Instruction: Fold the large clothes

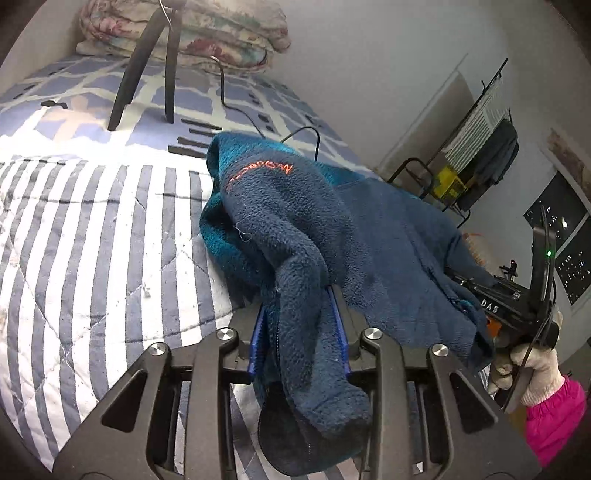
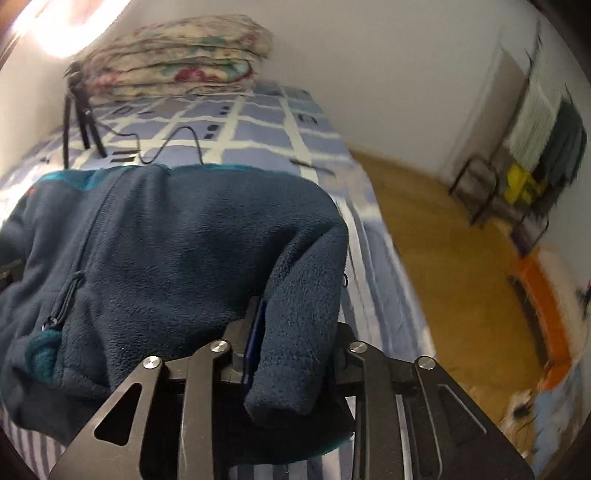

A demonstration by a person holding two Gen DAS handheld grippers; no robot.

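Observation:
A dark blue fleece jacket (image 1: 314, 206) with teal lining and orange lettering hangs lifted over the striped quilt (image 1: 92, 240) on the bed. My left gripper (image 1: 299, 317) is shut on a fold of its edge. My right gripper (image 2: 295, 332) is shut on another fold of the jacket (image 2: 166, 258), which has a zipper pull at the left. The right gripper also shows at the right of the left wrist view (image 1: 517, 306), held by a gloved hand, with fleece draped over its front.
A black tripod (image 1: 147, 74) and a black cable (image 1: 236, 107) stand on the blue checked bedspread (image 2: 258, 140) behind the jacket. Folded floral quilts (image 1: 207, 33) lie at the bed's head. A wooden floor (image 2: 443, 240) and a clothes rack (image 2: 535, 147) are to the right.

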